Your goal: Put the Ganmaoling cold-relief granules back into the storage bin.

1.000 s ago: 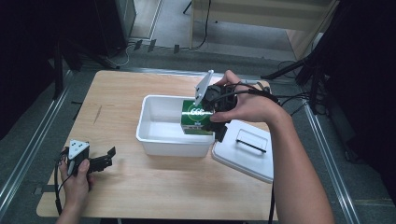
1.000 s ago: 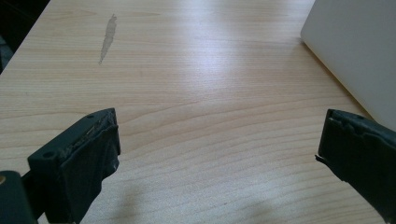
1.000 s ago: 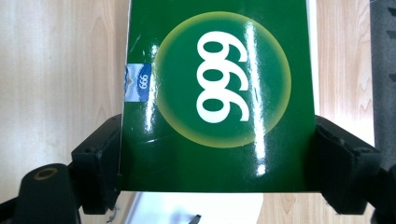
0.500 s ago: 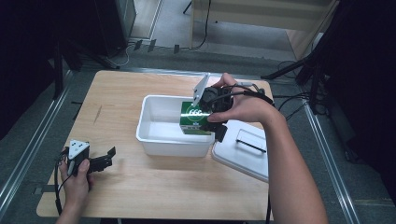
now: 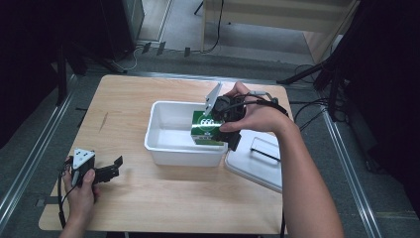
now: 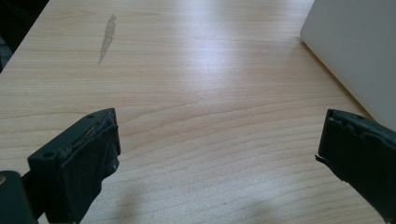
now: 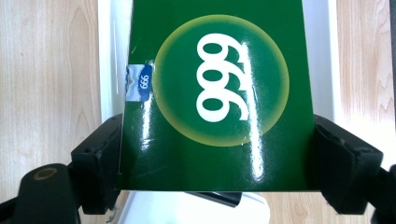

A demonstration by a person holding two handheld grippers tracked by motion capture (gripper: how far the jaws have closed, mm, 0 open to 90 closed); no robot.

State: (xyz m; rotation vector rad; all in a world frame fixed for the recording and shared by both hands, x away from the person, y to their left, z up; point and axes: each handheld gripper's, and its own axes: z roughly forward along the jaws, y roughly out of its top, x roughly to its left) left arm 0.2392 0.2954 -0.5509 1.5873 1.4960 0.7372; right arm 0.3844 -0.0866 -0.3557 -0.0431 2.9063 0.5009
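A glossy green box (image 5: 205,130) with a white "999" in a pale ring hangs at the right end of the white bin (image 5: 163,106), its lower part inside the rim. My right gripper (image 5: 220,124) comes down on it from above and is shut on the box's two sides. The right gripper view shows the green box (image 7: 215,93) held between both black pads, with the right gripper (image 7: 217,140) over the white bin (image 7: 109,56). At the near left of the table my left gripper (image 5: 111,168) lies low and open; between the left gripper (image 6: 219,135) jaws is bare wood.
The bin's white lid (image 5: 257,158) with a dark handle lies flat on the table just right of the bin. In the left gripper view the bin's wall (image 6: 355,51) stands at the upper right. The wooden table (image 5: 148,198) has a grey smear (image 6: 108,37) at its left.
My right hand has come down a little, lowering the green box deeper into the bin. The left hand and its gripper have stayed put.
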